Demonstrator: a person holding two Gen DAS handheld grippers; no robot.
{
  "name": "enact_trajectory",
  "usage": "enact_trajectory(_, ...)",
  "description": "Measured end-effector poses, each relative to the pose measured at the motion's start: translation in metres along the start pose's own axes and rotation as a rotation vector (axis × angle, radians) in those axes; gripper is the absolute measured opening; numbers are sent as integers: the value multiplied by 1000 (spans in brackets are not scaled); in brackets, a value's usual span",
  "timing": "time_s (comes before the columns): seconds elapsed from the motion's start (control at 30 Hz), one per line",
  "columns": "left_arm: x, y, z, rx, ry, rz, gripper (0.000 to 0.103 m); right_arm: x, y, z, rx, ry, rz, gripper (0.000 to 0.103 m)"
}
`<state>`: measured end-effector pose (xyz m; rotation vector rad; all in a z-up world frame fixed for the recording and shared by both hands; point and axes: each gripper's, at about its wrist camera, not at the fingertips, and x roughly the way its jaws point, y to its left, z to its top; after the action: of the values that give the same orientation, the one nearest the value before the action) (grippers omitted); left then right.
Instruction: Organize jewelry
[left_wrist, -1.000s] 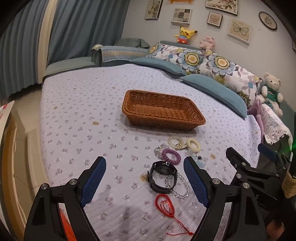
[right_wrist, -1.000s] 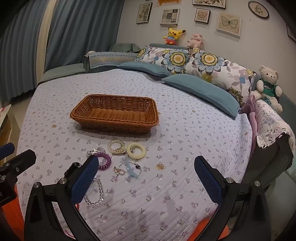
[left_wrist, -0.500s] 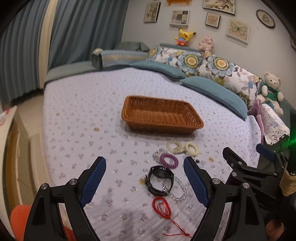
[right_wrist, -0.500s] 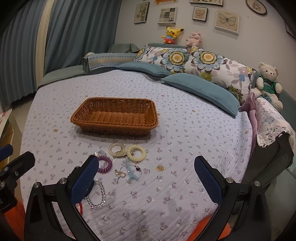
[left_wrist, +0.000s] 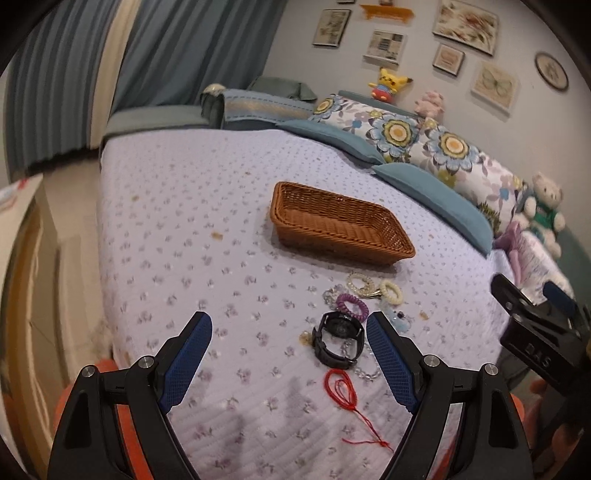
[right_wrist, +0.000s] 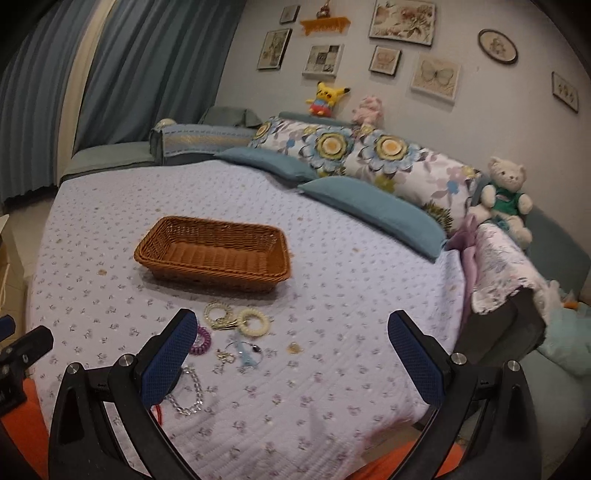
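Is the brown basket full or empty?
Empty. The wicker basket shows only its bare woven bottom in both views; the jewelry lies outside it on the bedspread.

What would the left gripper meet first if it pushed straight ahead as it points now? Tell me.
Probably the bedspread itself: the open left gripper points over bare quilt, left of the black watch. The wicker basket lies farther on, slightly right. Depth is hard to judge here.

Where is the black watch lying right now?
In the left wrist view, the black watch lies on the bedspread, just inside the left gripper's right finger, between the purple coil bracelet and the red string.
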<state>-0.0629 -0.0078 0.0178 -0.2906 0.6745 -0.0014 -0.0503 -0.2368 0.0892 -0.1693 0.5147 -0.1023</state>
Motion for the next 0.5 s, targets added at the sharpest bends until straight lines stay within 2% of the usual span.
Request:
enact_trajectory(0.27, -8, -23, 4, 48, -34, 7, 86, -17, -31, -1, 49, -41, -26, 103)
enact_trajectory(0.5, -6, -34, 8, 113, -55, 32, 86, -1, -32, 1, 66, -25, -9, 103)
